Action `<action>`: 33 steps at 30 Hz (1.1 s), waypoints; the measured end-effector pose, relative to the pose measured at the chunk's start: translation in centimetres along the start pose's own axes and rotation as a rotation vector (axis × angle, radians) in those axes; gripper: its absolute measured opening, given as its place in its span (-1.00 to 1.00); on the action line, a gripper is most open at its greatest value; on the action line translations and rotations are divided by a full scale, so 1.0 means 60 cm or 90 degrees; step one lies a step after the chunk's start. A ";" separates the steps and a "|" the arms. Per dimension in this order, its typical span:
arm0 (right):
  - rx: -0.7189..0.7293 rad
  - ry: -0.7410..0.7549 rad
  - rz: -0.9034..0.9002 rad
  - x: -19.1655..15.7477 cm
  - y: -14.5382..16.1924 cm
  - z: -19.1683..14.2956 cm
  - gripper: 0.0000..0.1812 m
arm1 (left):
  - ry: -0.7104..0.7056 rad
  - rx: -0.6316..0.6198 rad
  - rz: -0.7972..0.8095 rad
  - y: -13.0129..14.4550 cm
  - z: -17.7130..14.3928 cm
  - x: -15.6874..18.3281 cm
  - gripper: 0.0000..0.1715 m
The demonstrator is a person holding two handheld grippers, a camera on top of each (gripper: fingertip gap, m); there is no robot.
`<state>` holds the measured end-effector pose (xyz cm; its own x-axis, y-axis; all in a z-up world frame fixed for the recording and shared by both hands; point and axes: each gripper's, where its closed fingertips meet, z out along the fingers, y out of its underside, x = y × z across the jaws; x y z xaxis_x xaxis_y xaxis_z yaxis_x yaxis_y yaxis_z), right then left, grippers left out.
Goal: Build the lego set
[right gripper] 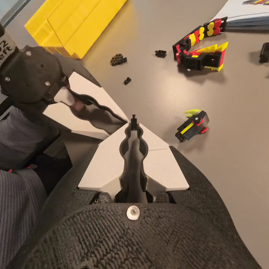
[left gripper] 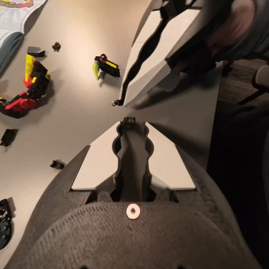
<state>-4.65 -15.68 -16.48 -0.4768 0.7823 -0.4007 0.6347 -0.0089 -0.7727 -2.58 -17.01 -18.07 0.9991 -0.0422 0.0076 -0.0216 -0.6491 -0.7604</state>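
- Left hand-held gripper pinches a small black studded piece at its tips.
- Right hand-held gripper clamps a thin black clip piece, just beside the left's tips above the bench.

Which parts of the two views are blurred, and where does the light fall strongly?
Left wrist view: the right tool and the sleeve behind it are smeared by motion; warm light brightens the table at the top. Right wrist view: mostly sharp, only the left tool is blurred; its own small black piece shows crisply.
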 end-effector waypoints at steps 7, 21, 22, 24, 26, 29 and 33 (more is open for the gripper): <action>-0.015 -0.016 0.034 0.000 0.005 0.003 -0.93 | -0.002 0.003 0.019 0.000 -0.001 0.007 -0.68; -0.167 0.067 0.105 -0.022 0.026 0.012 -0.93 | 0.057 0.033 -0.104 0.014 -0.035 0.005 -0.59; -0.176 0.078 0.101 -0.021 0.027 0.015 -0.93 | 0.061 0.038 -0.111 0.014 -0.038 0.006 -0.59; -0.180 0.082 0.109 -0.023 0.026 0.020 -0.93 | 0.067 0.050 -0.120 0.012 -0.042 0.006 -0.60; -0.186 0.087 0.109 -0.024 0.024 0.022 -0.93 | 0.069 0.059 -0.125 0.009 -0.045 0.005 -0.60; -0.200 0.110 0.083 -0.021 0.023 0.020 -0.93 | 0.076 0.055 -0.126 0.010 -0.044 0.007 -0.60; -0.211 0.128 0.056 -0.024 0.023 0.024 -0.93 | 0.074 0.039 -0.121 0.015 -0.040 0.008 -0.60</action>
<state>-3.96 -17.68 -17.68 -0.3041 0.8945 -0.3277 0.8451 0.0945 -0.5263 -2.20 -19.42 -17.19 0.9741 -0.0132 0.2258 0.1718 -0.6063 -0.7765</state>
